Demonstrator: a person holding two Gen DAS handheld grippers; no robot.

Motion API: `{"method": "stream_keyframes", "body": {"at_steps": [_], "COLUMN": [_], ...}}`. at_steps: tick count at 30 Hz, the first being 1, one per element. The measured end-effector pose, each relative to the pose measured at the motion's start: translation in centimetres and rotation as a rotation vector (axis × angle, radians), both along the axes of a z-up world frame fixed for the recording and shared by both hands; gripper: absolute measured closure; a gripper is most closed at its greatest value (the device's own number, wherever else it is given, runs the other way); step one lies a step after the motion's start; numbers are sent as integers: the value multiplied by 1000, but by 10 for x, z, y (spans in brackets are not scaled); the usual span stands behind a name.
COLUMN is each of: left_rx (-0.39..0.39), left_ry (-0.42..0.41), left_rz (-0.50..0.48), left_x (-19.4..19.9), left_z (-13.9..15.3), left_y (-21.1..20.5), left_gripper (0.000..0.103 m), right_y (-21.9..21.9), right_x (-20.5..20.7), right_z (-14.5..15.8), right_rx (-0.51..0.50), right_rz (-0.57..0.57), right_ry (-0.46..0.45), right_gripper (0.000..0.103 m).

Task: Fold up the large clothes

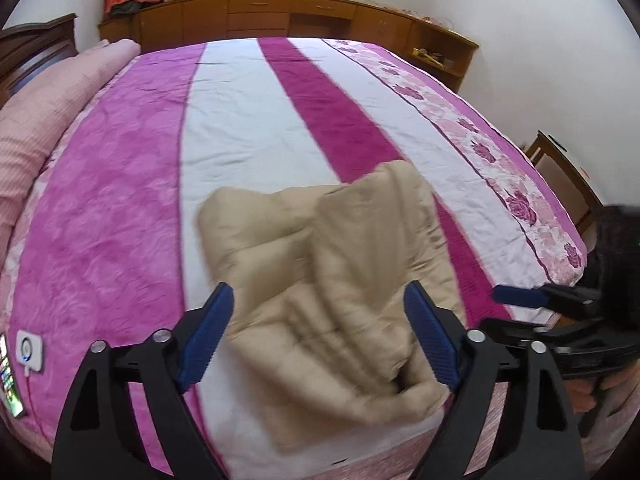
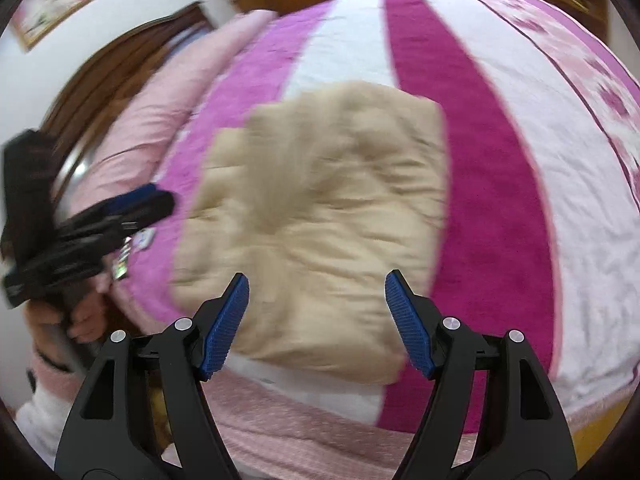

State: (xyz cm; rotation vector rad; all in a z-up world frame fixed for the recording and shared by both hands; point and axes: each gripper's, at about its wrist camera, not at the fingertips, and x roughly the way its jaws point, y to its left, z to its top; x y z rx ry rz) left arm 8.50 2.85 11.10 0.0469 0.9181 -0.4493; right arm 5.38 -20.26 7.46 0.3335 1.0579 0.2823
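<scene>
A beige quilted garment [image 1: 332, 280] lies folded into a thick bundle near the front edge of the bed; the right wrist view shows the same garment [image 2: 320, 216], blurred. My left gripper [image 1: 320, 316] hangs above its near end, jaws wide open, nothing between the blue pads. My right gripper [image 2: 316, 300] hovers over the bundle's front edge, also open and empty. The right gripper [image 1: 520, 296] shows at the right edge of the left wrist view, and the left gripper [image 2: 148, 200] at the left of the right wrist view.
The bed has a pink, white and magenta striped cover [image 1: 248, 120]. A pink rolled quilt [image 1: 48, 112] lies along the headboard side. A phone [image 1: 10, 376] and a white charger [image 1: 29, 352] rest on the cover at left. Wooden cabinets [image 1: 280, 16] line the far wall.
</scene>
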Motion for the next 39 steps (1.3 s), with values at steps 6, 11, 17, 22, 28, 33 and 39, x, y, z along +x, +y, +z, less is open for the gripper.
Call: {"method": "stream_keyframes", "body": {"at_steps": [6, 11, 17, 22, 28, 33, 39], "left_rx": [116, 198, 153, 111, 50, 14, -18], "left_ry": [30, 85, 151, 172, 185, 189, 210], "left_rz": [-32, 81, 176, 207, 217, 218, 214], "left_x": [7, 12, 12, 10, 9, 9, 14], "left_z": [-29, -61, -87, -103, -119, -122, -126], "left_y": [-40, -16, 29, 50, 62, 69, 76], "left_gripper": [16, 16, 17, 17, 17, 17, 17], "right_y": [-4, 12, 40, 65, 64, 24, 6], "right_x": [15, 17, 16, 22, 23, 19, 39], "right_z": [-54, -59, -57, -65, -64, -64, -99], "right_rx": [4, 51, 14, -23, -9, 34, 229], "right_rz": [-35, -10, 79, 117, 122, 30, 15], "right_ry": [56, 27, -1, -2, -33, -38, 77], "right_gripper": [32, 30, 29, 25, 25, 24, 13]}}
